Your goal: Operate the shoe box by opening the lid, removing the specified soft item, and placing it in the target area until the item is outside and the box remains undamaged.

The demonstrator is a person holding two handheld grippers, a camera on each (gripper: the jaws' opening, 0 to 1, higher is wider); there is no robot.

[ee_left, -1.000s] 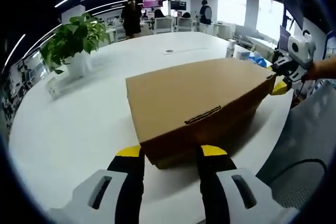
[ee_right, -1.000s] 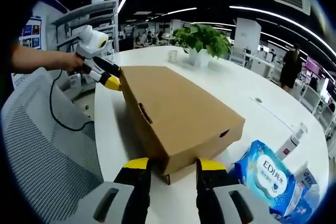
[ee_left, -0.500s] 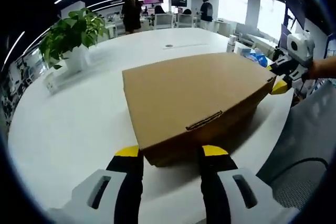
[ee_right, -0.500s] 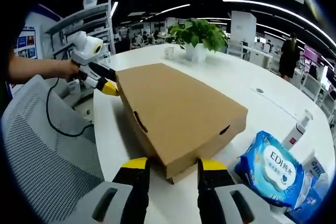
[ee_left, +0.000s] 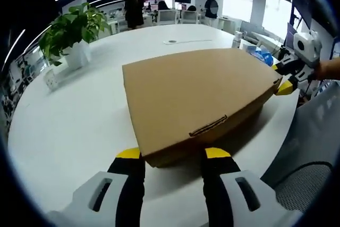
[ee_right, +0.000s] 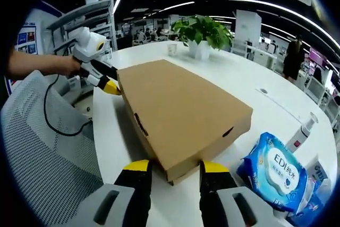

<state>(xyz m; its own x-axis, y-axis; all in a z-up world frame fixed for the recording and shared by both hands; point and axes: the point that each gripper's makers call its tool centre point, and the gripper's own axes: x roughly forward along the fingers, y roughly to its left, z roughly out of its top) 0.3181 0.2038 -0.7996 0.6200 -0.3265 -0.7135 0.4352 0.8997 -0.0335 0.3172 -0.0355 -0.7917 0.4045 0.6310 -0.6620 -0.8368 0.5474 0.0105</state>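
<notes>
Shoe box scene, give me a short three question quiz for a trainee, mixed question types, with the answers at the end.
1. True or false: the lid of the shoe box is already lifted off.
2. Multiple choice: in the right gripper view, what lies on the table to the right of the box? A) a blue wipes pack B) a mug C) a shoe
3. Short answer: where do the left gripper and the right gripper sit relative to the box?

Key
1. False; the lid lies closed on the box.
2. A.
3. At opposite corners, each with open jaws on either side of its corner.
</notes>
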